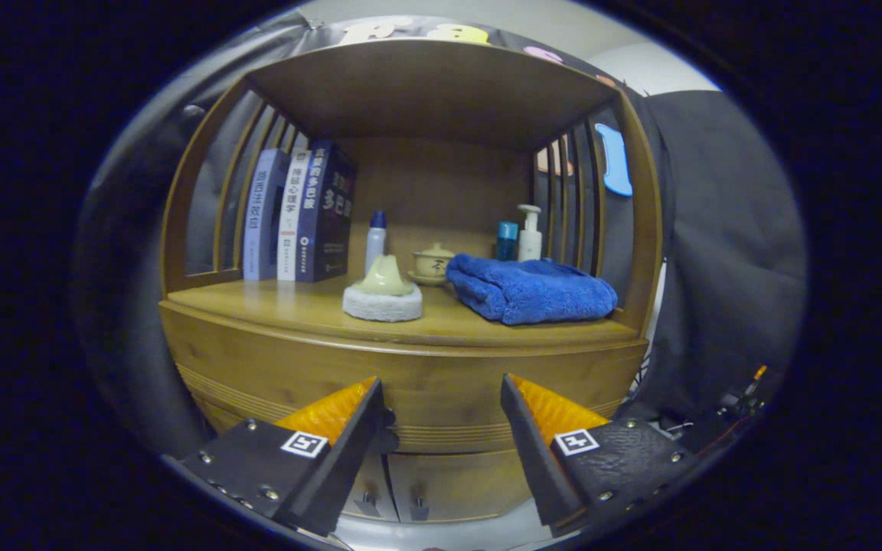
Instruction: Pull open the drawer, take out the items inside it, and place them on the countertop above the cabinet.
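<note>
A wooden cabinet stands ahead of me. Its drawer front (410, 375) is closed, a curved band with grooves along its lower edge, right beyond my fingertips. My gripper (441, 386) is open, with nothing between the fingers. Above the drawer lies the countertop (272, 306). On it sit a folded blue towel (529, 289), a pale green piece on a white round pad (383, 295), and a small lidded cup on a saucer (433, 262). The drawer's contents are hidden.
Several upright books (295, 214) stand at the countertop's left rear. A white-and-blue bottle (376, 237), a teal bottle (506, 240) and a pump bottle (530, 231) stand at the back. A wooden shelf roof (426, 92) hangs over the countertop. Below the drawer are two small doors with handles (391, 505).
</note>
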Demonstrator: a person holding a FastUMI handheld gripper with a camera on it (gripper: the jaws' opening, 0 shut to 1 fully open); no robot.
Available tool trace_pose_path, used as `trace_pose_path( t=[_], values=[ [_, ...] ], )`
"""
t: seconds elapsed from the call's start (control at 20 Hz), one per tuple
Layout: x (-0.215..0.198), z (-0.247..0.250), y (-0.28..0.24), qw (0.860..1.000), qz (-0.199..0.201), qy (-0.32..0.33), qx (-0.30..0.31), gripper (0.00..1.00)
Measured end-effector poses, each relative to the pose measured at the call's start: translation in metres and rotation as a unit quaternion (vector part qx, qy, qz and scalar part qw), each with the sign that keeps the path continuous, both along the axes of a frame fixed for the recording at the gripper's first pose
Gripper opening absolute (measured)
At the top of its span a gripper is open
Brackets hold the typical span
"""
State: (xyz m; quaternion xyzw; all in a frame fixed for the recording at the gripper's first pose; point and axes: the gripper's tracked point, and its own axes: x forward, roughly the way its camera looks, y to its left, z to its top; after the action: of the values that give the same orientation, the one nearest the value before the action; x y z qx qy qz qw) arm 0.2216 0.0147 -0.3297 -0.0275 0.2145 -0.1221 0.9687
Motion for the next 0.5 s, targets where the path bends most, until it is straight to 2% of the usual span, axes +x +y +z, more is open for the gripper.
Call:
trace_pose_path(
  t=[0.3,0.5],
  values=[
    [-0.011,0.031,0.005,0.999,0.027,-0.032,0.023,0.92],
    [-0.018,0.07,-0.013,0.997,0.045,-0.056,0.033,0.92]
  ],
)
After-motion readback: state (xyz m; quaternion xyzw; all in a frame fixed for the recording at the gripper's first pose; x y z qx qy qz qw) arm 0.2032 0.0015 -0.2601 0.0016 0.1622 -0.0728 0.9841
